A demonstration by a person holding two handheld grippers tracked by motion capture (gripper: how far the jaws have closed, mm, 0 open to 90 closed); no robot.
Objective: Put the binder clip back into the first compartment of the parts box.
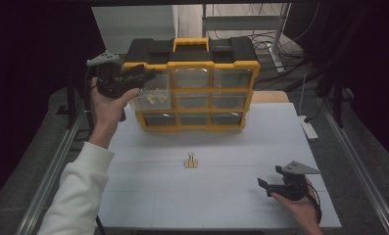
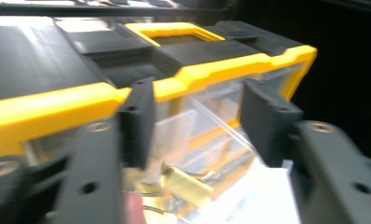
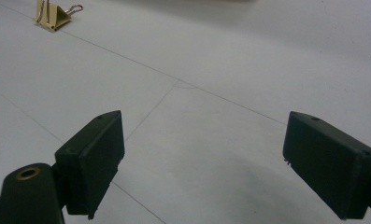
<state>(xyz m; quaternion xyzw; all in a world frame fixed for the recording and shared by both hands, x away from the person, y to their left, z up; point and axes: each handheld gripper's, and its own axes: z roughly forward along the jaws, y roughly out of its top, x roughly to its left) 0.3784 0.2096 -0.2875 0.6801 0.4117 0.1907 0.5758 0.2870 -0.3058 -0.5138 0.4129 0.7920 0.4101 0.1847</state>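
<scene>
Right hand-held gripper (image 1: 267, 185): jaws apart, nothing between them, low over the white surface (image 1: 221, 200) at the near right.
Binder clip (image 1: 191, 161): yellow, alone mid-surface.
Left hand-held gripper (image 1: 144, 77): jaws apart, nothing clamped, raised at the pulled-out drawer (image 1: 152, 99).
Drawer: clear, holds yellow clips (image 2: 185, 185).
Organizer (image 1: 192, 83): yellow-black, far side.

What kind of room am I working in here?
Likely a lab or workshop test bench: a white table with metal rails, a yellow-and-black parts organizer with clear drawers, cables and a power strip around it, dark surroundings beyond.
</scene>
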